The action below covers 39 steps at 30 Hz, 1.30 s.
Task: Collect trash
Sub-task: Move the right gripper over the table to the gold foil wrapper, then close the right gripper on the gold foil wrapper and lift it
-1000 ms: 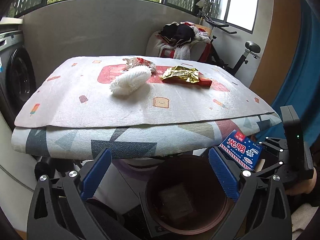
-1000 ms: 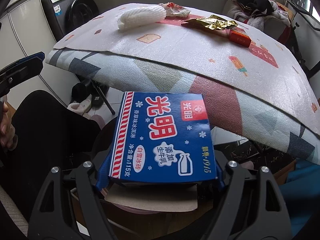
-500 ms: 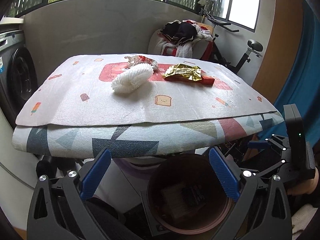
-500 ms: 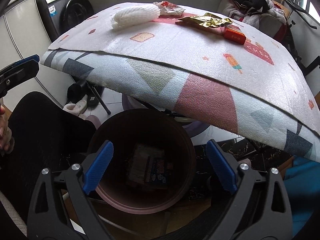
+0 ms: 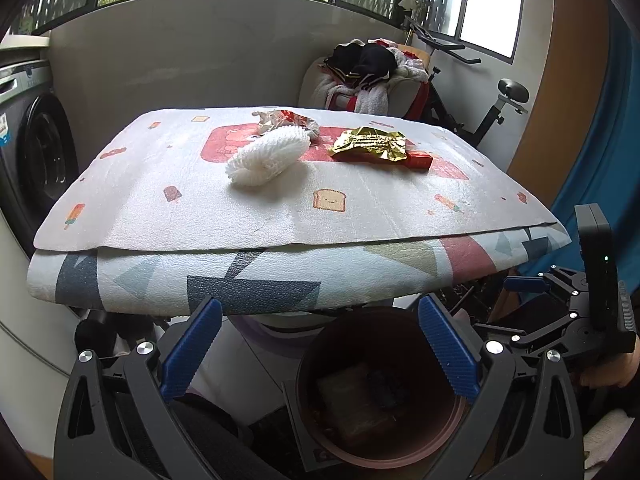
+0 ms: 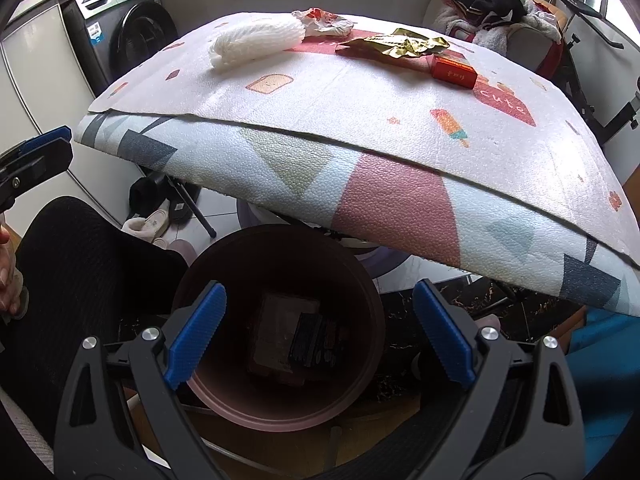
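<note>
My right hand-held gripper hangs over the bin with its ribbed blue pads spread wide and nothing between them. My left hand-held gripper is just as wide apart and empty, its black plastic arms framing the same bin from the other side. The bin is round, smooth and dark reddish-brown with a paler pink rim. At its bottom lie a flat brownish packet and, on top of it, a dark blue carton, hard to read in the shade. The counter above is covered in a soft, pebbled foam mat printed with toast and ice lollies. On it sit a white foam net sleeve with a ridged mesh, a crumpled red-and-white wrapper touching it, a creased gold foil wrapper and a small red box beside the foil.
</note>
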### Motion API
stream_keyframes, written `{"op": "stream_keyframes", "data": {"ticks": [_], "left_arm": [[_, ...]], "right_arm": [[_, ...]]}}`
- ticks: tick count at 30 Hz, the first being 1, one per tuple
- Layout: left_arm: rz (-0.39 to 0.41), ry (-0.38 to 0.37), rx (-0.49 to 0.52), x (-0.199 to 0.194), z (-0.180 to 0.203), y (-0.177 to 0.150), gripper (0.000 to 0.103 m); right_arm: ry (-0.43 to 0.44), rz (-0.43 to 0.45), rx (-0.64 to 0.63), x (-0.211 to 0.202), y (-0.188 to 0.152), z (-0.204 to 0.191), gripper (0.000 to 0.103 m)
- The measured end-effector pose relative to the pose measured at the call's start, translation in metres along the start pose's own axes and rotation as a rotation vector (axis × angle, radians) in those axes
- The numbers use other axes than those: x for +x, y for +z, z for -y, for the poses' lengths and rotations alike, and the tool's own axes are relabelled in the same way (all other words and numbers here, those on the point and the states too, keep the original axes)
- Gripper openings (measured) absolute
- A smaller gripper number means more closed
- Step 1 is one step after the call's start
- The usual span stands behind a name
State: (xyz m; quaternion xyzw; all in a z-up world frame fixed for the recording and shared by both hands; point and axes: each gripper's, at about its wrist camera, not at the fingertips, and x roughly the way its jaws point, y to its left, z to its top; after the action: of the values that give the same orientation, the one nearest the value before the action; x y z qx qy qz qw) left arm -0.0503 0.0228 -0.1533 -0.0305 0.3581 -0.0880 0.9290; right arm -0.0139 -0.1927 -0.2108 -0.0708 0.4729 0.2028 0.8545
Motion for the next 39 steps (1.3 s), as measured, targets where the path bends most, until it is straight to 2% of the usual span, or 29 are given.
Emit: {"op": "stream_keyframes", "data": {"ticks": [5,11,21,29,39], "left_arm": [[-0.001,-0.001,-0.016,-0.001,-0.003,0.004,0.096],[-0.018,-0.015,-0.041,0.004,-0.008,0.015,0.097],[-0.002,-0.004,-0.021,0.021,-0.022,0.050,0.097],[0.015,-0.009,-0.029,0.045,-0.037,0.082,0.097],[0.027,0.009,-0.072,0.076,-0.057,0.104,0.097]], "right_arm": [[0.014,0.023,0.051,-0.007,0.006,0.012,0.093],[-0.017,0.037,0.050,-0.009,0.018,0.027,0.094],[-0.073,0.054,0.020,0.007,0.061,0.055,0.094],[-0.122,0.085,-0.085,0.033,0.128,0.066,0.094],[-0.182,0.084,-0.220,0.093,0.223,0.068,0.093]]}}
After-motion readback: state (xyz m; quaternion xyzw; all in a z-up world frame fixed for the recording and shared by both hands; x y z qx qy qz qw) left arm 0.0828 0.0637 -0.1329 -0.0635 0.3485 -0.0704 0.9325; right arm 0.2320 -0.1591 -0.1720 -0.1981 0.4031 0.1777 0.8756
